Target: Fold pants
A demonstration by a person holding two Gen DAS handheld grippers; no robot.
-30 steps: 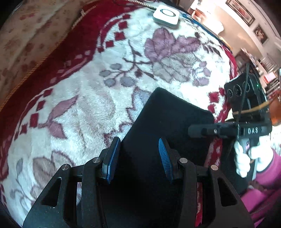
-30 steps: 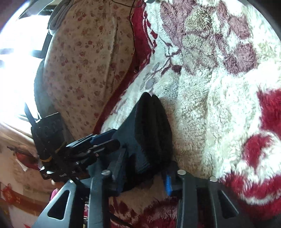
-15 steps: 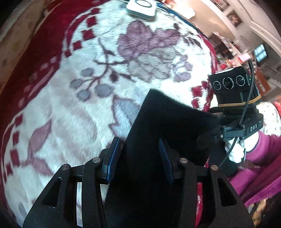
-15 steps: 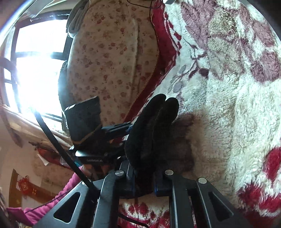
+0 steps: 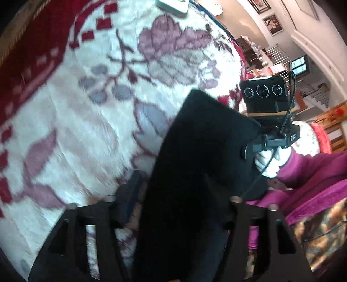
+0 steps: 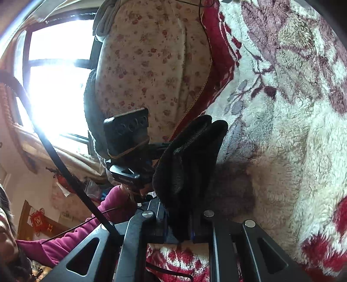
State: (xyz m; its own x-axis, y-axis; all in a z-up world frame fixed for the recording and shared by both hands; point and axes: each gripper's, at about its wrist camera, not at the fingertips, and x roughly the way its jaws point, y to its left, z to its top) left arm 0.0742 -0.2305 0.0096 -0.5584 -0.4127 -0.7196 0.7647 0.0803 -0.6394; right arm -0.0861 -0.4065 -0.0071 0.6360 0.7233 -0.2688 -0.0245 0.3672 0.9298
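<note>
The folded black pants [image 5: 201, 141] hang in a thick bundle above the fluffy floral blanket [image 5: 97, 108]. In the left wrist view my left gripper [image 5: 180, 188] straddles their near end. Its jaws are opening, and the left finger [image 5: 132, 191] stands clear of the cloth while the right one is hidden behind it. My right gripper [image 6: 179, 225] is shut on the pants' [image 6: 190, 156] stacked layers, which stick up from its jaws. The right gripper [image 5: 258, 141] also shows at the pants' far right corner, held by a white-gloved hand [image 5: 269, 162].
The blanket [image 6: 292, 130] covers the whole work surface. A white flat device [image 5: 173, 5] lies at its far edge. A flower-print cushion [image 6: 151, 65] and a bright window [image 6: 58, 76] stand behind. A magenta sleeve [image 5: 314, 169] is on the right.
The left jaws have spread wide and come off the cloth. The right gripper clamped tighter on the bundle and raised it off the blanket. Both views have tilted.
</note>
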